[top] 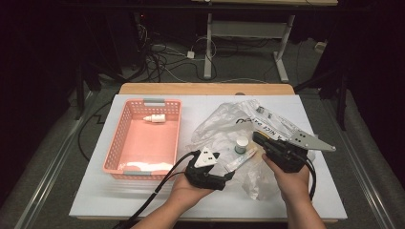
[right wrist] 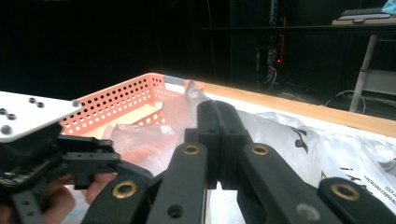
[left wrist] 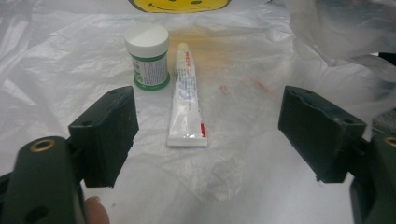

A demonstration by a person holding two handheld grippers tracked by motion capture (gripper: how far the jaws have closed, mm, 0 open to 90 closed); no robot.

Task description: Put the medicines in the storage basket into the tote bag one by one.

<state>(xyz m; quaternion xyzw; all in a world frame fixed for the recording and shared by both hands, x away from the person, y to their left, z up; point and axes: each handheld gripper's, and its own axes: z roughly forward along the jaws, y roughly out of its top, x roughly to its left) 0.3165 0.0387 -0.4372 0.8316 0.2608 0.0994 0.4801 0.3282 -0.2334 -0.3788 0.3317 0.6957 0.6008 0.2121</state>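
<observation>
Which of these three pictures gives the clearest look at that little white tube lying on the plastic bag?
The left gripper view: the tube lies full length between the open tongs, beside a small green-and-white jar, its print visible. The high view shows the tube as a small pale sliver on the plastic bag. In the right gripper view I cannot make it out.

white tube [left wrist: 187, 100] | flat on plastic bag [left wrist: 261, 154] | beside green-labelled jar [left wrist: 148, 56]

High view overhead, facing forward; claw views close, sharing plastic bag [top: 224, 129].
</observation>
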